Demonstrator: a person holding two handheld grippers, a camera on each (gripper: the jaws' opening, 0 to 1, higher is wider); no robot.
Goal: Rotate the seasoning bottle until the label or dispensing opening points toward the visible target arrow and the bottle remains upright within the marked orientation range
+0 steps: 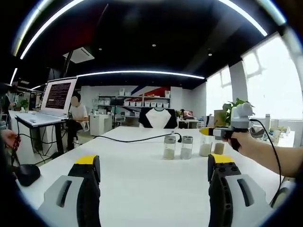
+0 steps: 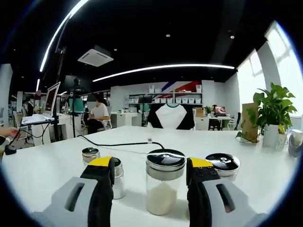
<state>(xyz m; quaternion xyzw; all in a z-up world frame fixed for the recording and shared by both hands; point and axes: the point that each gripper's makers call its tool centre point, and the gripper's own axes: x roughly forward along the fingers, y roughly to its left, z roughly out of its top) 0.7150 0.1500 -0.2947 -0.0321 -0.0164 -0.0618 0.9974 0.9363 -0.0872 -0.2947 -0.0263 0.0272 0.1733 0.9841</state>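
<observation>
Looking along the left tool [image 1: 154, 172] in the left gripper view, its two yellow-tipped jaws stand wide apart above the white desk [image 1: 137, 189] with nothing between them. Further out on the desk stand four glass seasoning bottles: a pair side by side [image 1: 177, 147] near the end of a black cable [image 1: 137, 138], and another pair [image 1: 211, 145] to their right. The right tool [image 1: 210, 132] comes in from the right, held in a person's hand [image 1: 241, 141], its yellow tip at the right-hand pair; whether it touches a bottle cannot be told here. A laptop [image 1: 57, 97] sits on a stand at the left, a black mouse [image 1: 27, 174] at the desk's edge.

In the right gripper view, the right tool [image 2: 150, 177] is open, its jaws flanking the nearest seasoning bottle [image 2: 164, 182] without clearly touching it. That bottle stands upright, pale powder in its lower part, its metal lid on. Two smaller bottles [image 2: 91, 155] stand to the left, partly behind the left jaw, and a fourth bottle [image 2: 223, 165] is just right of the right jaw. A potted plant [image 2: 272, 113] stands at the far right.
</observation>
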